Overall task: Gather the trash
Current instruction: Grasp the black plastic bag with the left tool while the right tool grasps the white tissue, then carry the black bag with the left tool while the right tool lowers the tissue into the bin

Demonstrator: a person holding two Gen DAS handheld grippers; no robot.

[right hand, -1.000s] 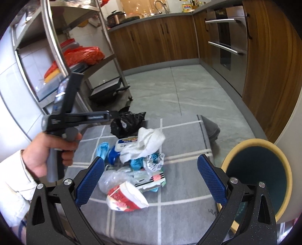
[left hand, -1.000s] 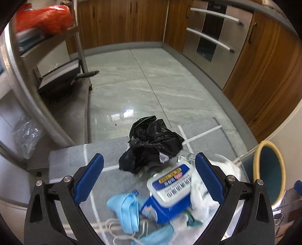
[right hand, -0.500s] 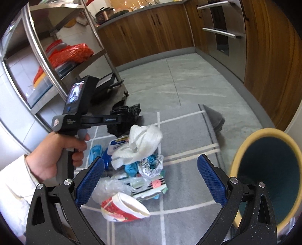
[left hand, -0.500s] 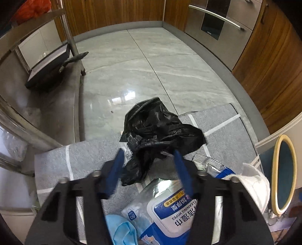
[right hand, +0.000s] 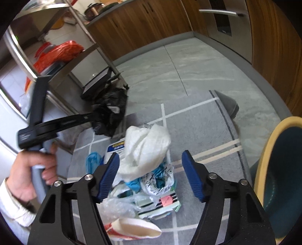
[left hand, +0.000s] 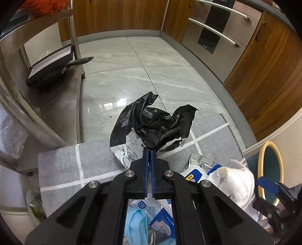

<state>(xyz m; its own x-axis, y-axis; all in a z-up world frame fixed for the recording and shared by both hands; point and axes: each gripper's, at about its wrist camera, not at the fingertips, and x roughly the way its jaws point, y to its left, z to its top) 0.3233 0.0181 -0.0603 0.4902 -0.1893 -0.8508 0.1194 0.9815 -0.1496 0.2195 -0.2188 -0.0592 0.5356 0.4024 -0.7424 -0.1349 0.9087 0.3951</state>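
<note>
Left gripper (left hand: 150, 150) clamped on black bag (left hand: 151, 120) at the mat's (left hand: 94, 160) far edge; right gripper (right hand: 151, 177), jaws just narrowing, unclamped above white tissue (right hand: 147, 148).

This is a home kitchen. Wooden cabinets (left hand: 117, 17) run along the walls above a grey plinth, and a built-in stainless oven (left hand: 217, 35) with long bar handles sits among them. The floor is pale marble-look tile (left hand: 117, 75), with a grey checked mat (right hand: 196, 120) laid over it. A steel shelf rack (right hand: 90, 47) holds a flat griddle pan (left hand: 51, 66), and what looks like a cooking pot (right hand: 93, 11) stands on the far counter.
</note>
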